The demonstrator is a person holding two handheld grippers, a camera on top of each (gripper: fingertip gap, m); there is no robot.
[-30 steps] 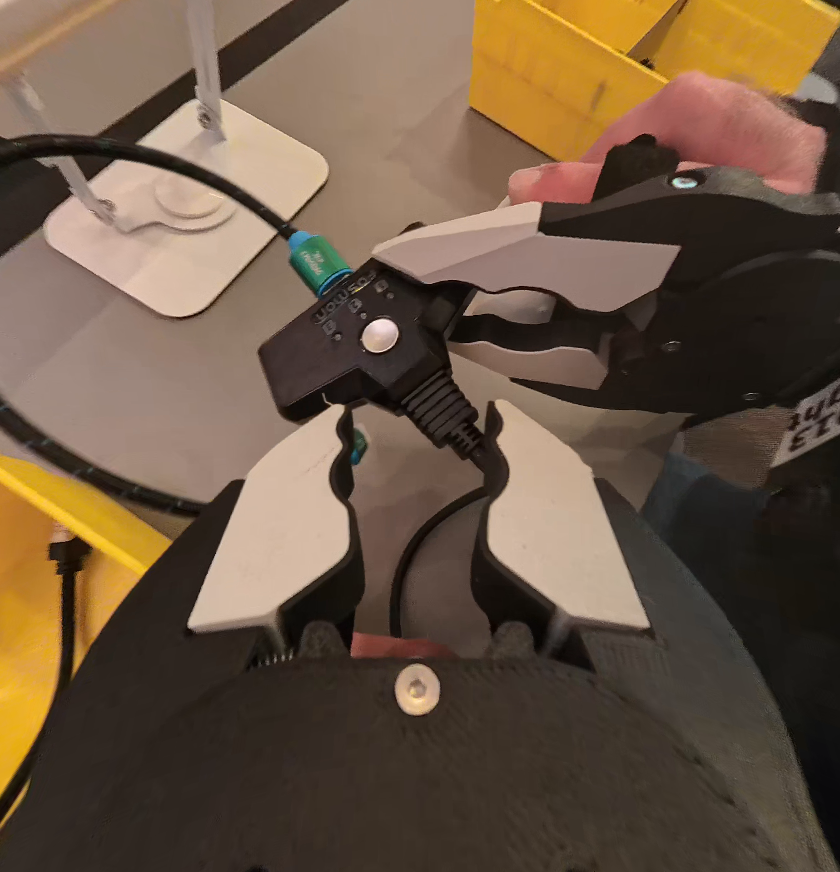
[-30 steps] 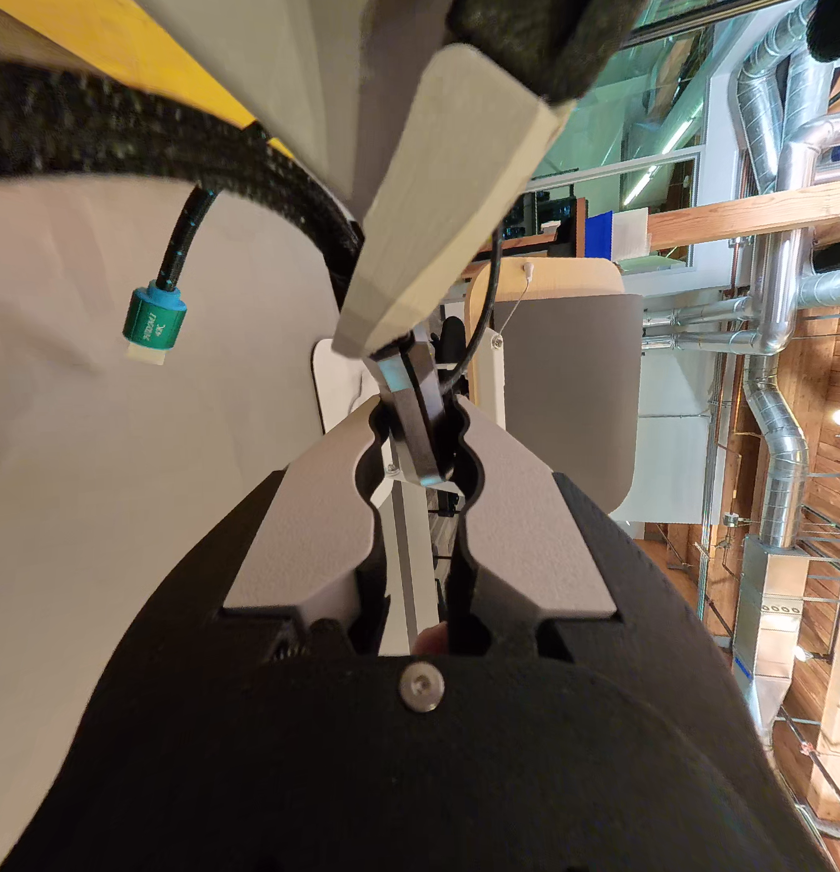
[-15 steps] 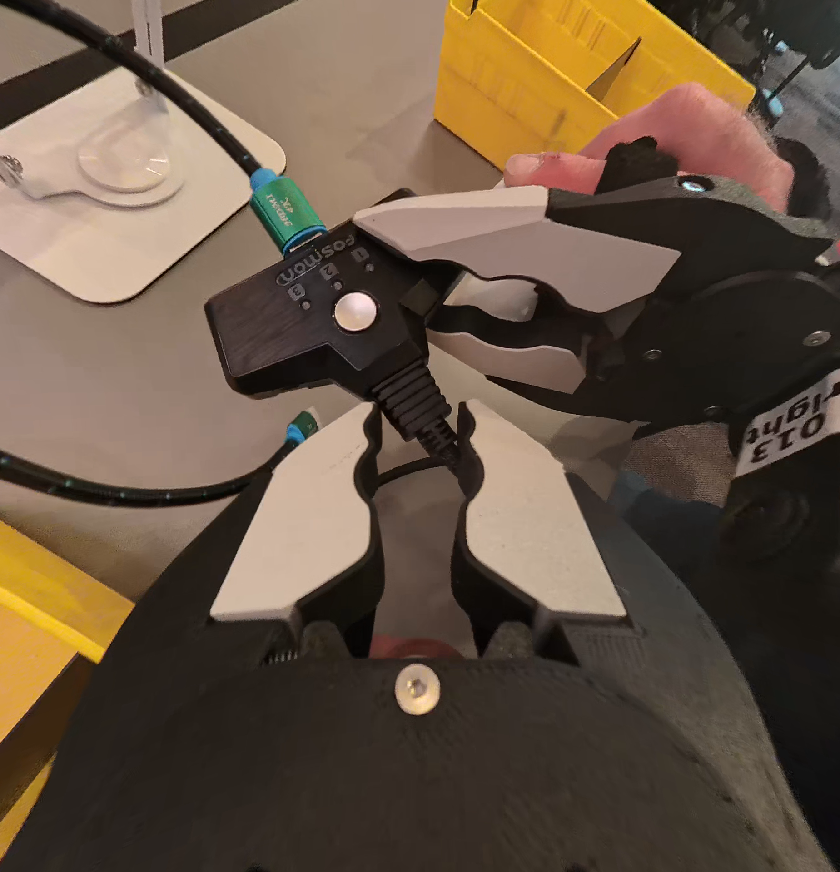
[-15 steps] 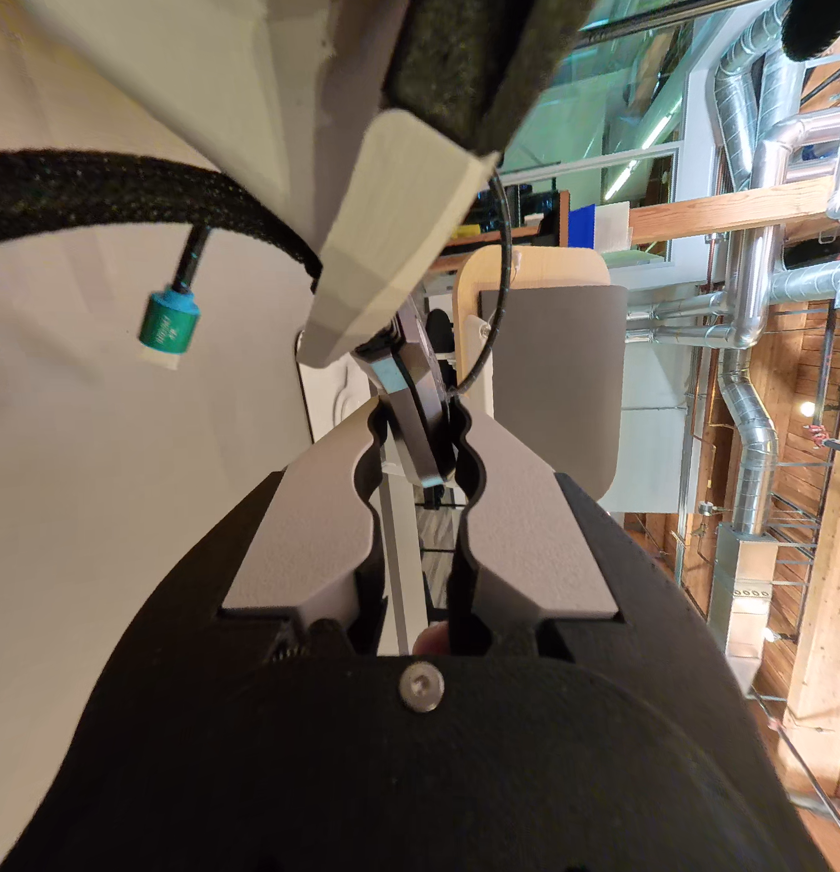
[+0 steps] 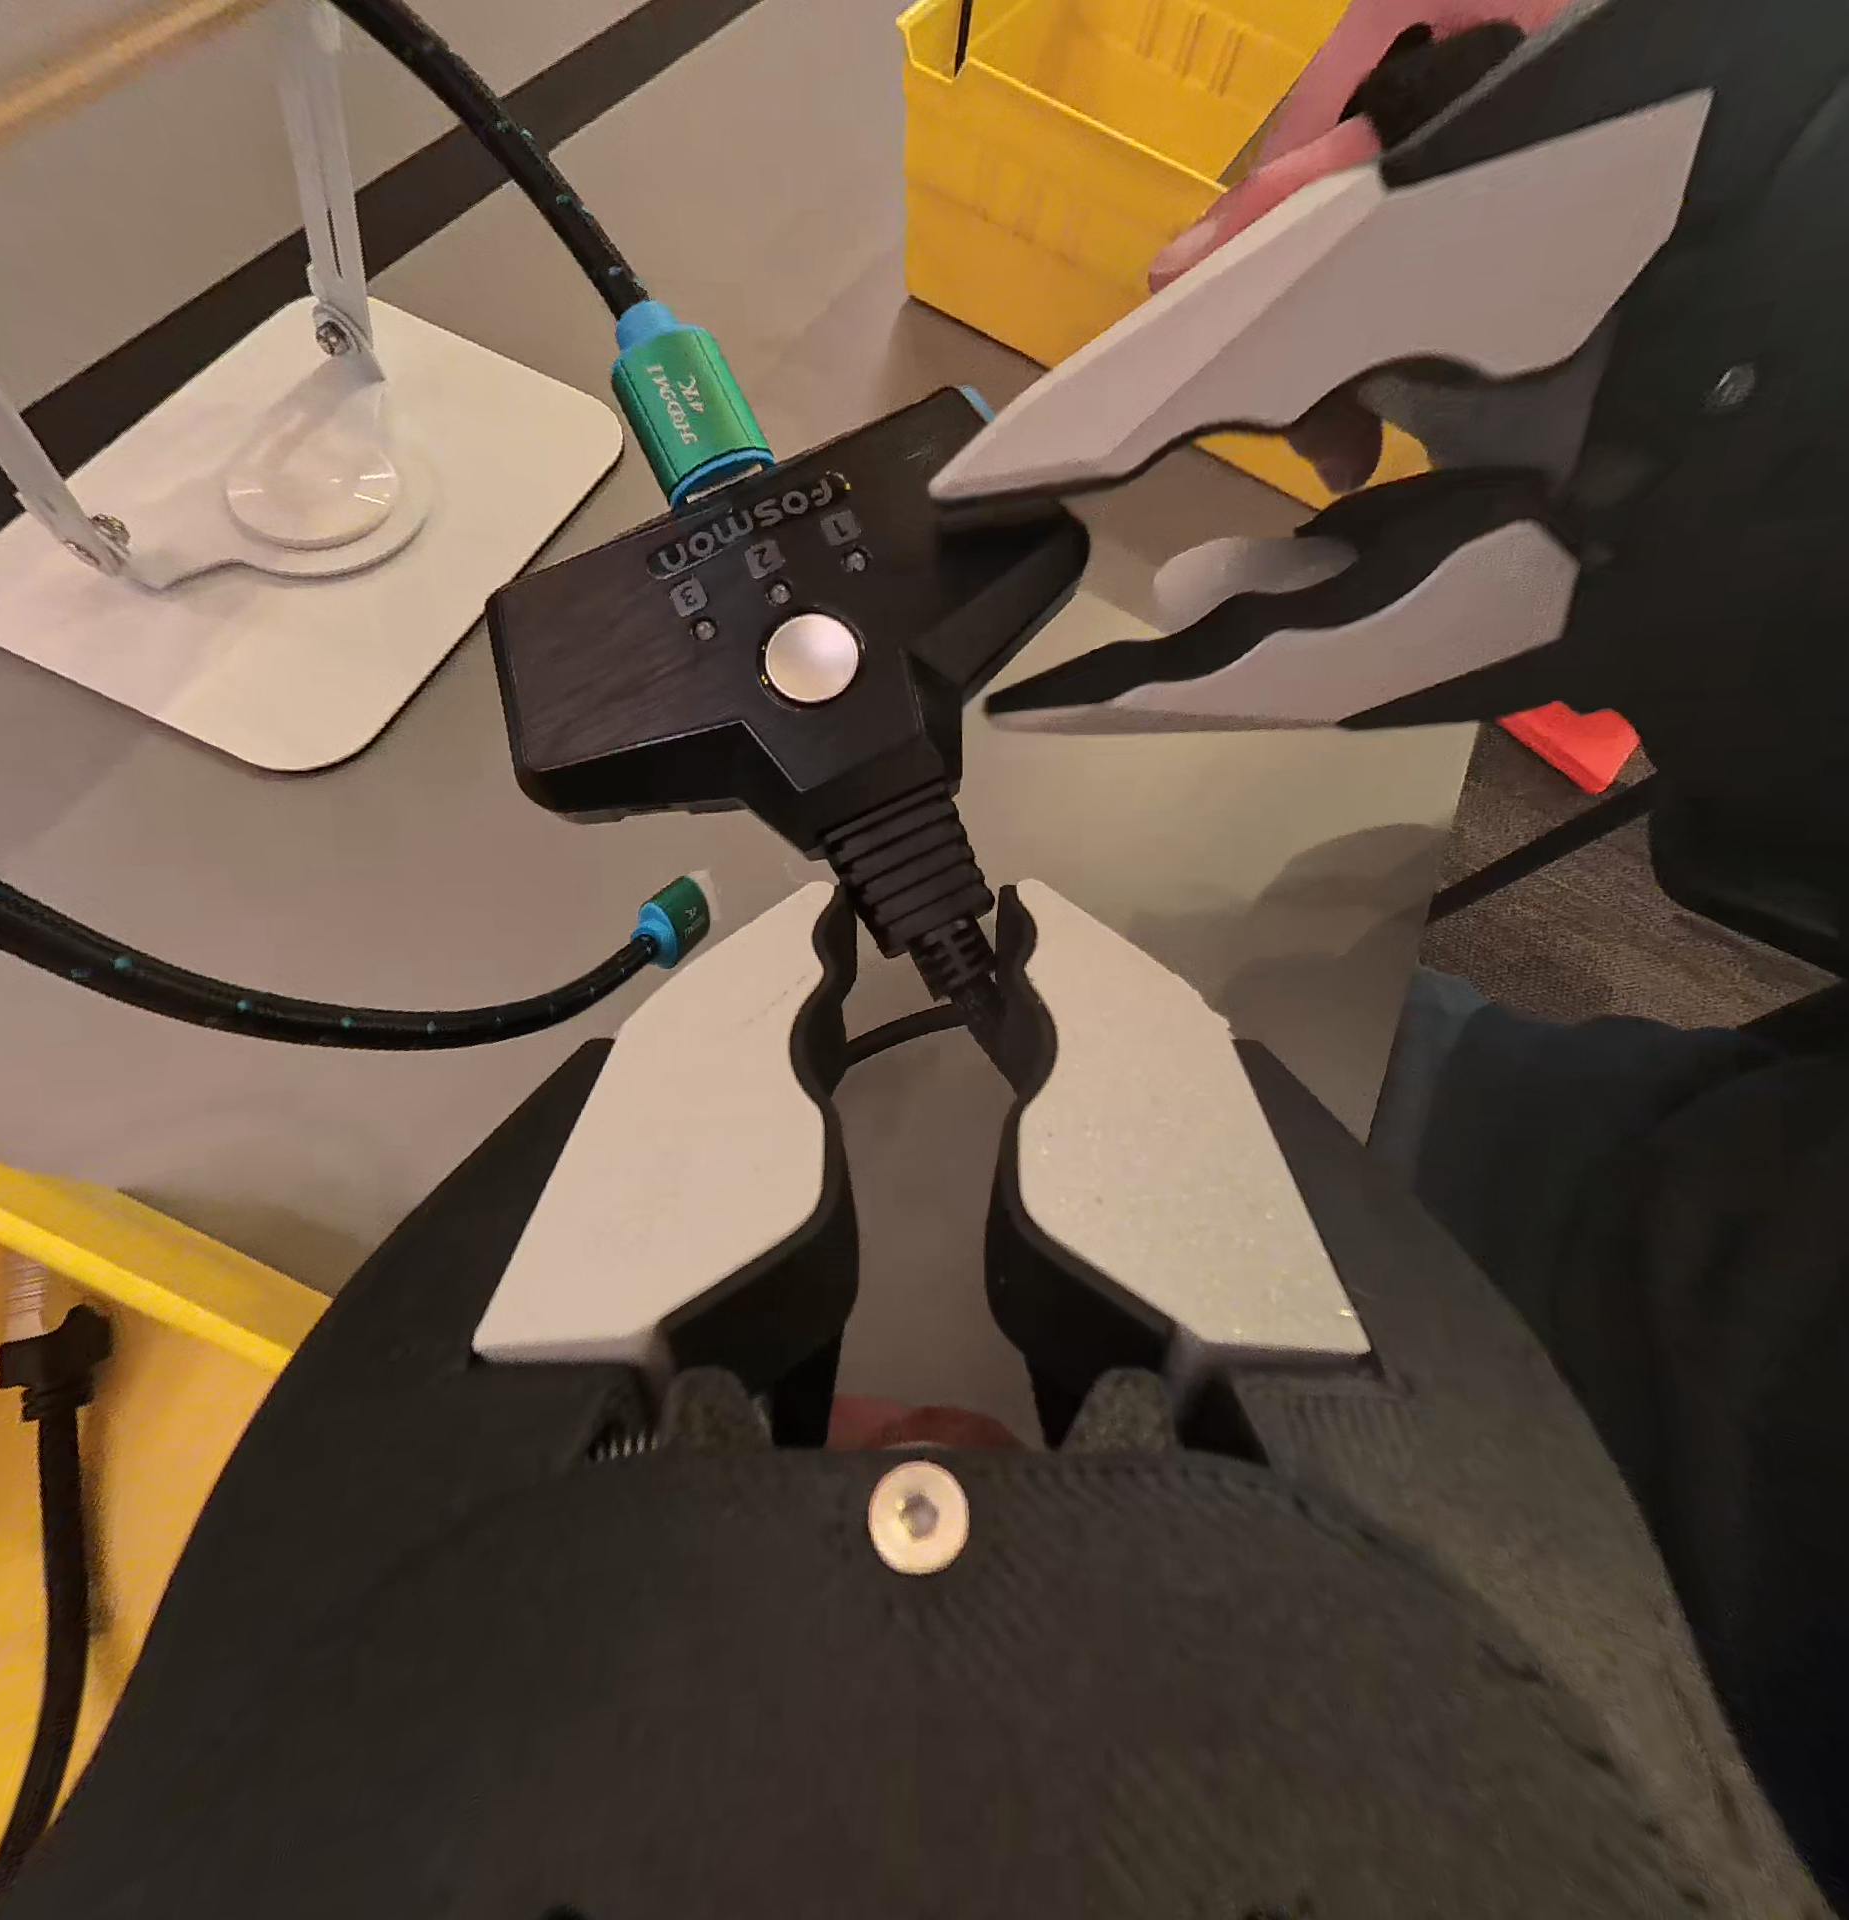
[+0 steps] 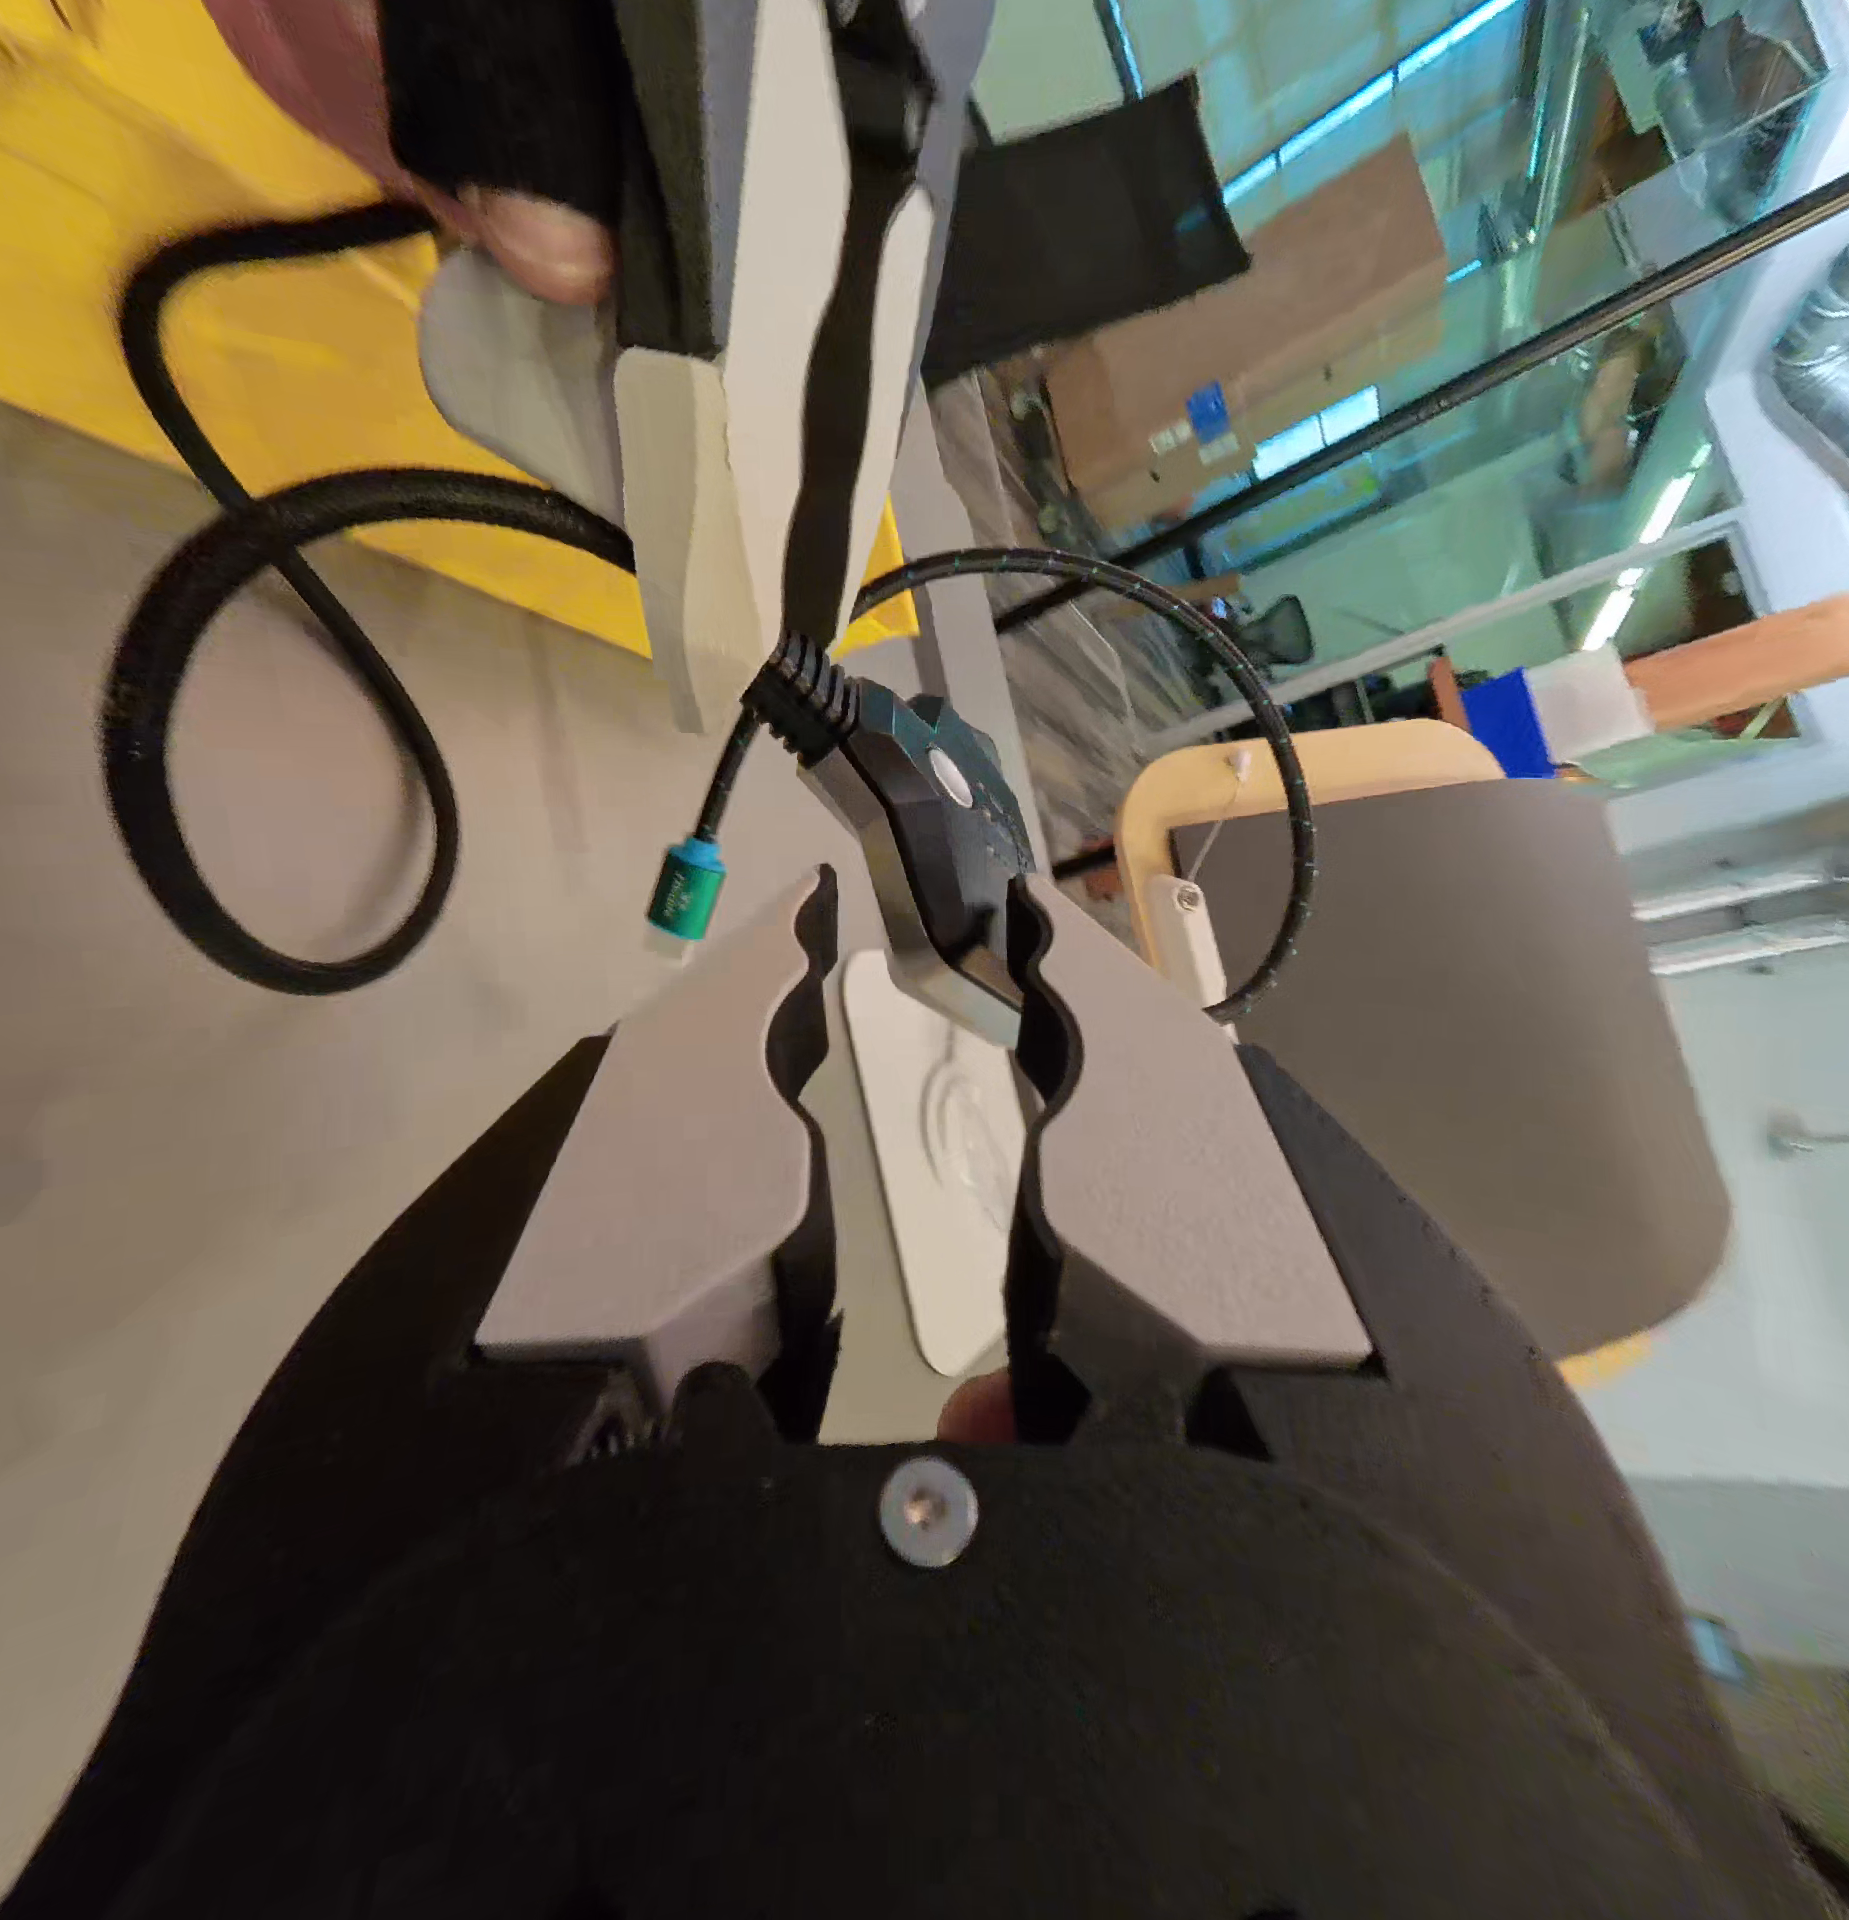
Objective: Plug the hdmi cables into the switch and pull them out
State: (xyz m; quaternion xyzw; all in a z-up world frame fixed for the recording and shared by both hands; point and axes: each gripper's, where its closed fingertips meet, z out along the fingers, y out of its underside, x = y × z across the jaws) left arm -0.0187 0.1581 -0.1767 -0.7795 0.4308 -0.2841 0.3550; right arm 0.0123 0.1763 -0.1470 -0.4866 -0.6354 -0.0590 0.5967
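The black HDMI switch (image 5: pixel 712 665) is held in the air over the grey table. My left gripper (image 5: pixel 920 904) is shut on the ribbed cable tail (image 5: pixel 904 852) at the switch's near end. One green HDMI plug (image 5: pixel 691 426) on a braided black cable sits in a far-side port. A second green plug (image 5: pixel 676 920) lies loose on the table; it also shows in the right wrist view (image 6: pixel 684 902). My right gripper (image 6: pixel 918 888) is open, and the switch's corner (image 6: pixel 951 935) lies between its fingers, against the right one. In the left wrist view it (image 5: pixel 967 597) gapes at the switch's right side.
A white stand base (image 5: pixel 276 540) sits at the far left. One yellow bin (image 5: pixel 1055 208) stands at the back, another (image 5: pixel 68 1351) at near left holds a black cable. A red object (image 5: pixel 1569 738) lies past the table's right edge. A grey chair (image 6: pixel 1419 1039) stands beyond.
My left gripper has closed on the switch's cable tail. My right gripper has opened off the switch's corner and drawn back a little. The plugged cable has stayed in.
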